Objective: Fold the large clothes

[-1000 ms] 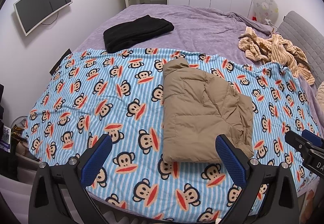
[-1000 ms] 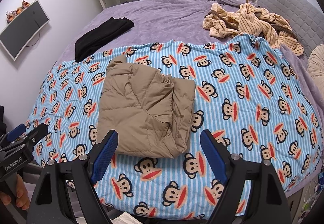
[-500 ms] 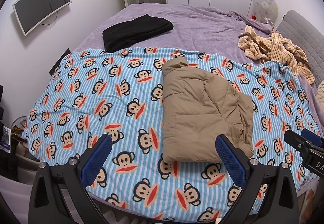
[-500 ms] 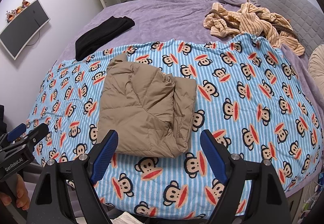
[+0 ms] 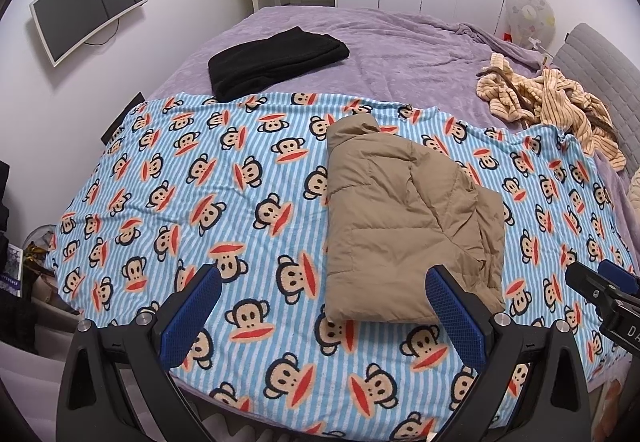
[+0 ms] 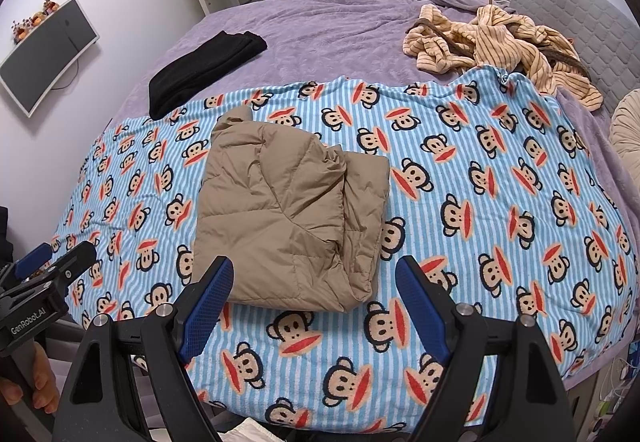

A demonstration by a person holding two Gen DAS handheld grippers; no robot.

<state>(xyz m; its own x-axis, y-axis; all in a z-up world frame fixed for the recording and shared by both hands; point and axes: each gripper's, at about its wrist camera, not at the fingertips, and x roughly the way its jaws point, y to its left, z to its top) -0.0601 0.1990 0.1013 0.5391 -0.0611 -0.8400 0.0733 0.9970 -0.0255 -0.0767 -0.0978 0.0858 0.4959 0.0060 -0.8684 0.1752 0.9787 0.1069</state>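
The jacket (image 5: 404,226) lies folded into a tan rectangle on the monkey blanket (image 5: 208,202), toward the near edge of the bed (image 5: 400,42), its collar end pointing to the far side. The left gripper (image 5: 324,312) hangs above the near edge, fingers wide apart, gripping nothing; one finger overlaps the jacket's near corner in its view. The right gripper (image 6: 314,302) hangs beside it, fingers likewise spread and empty above the jacket's near edge. Black clothes (image 5: 276,60) lie folded at the blanket's far left edge. A striped robe (image 6: 504,42) lies crumpled at the far right corner by the headboard (image 6: 580,6).
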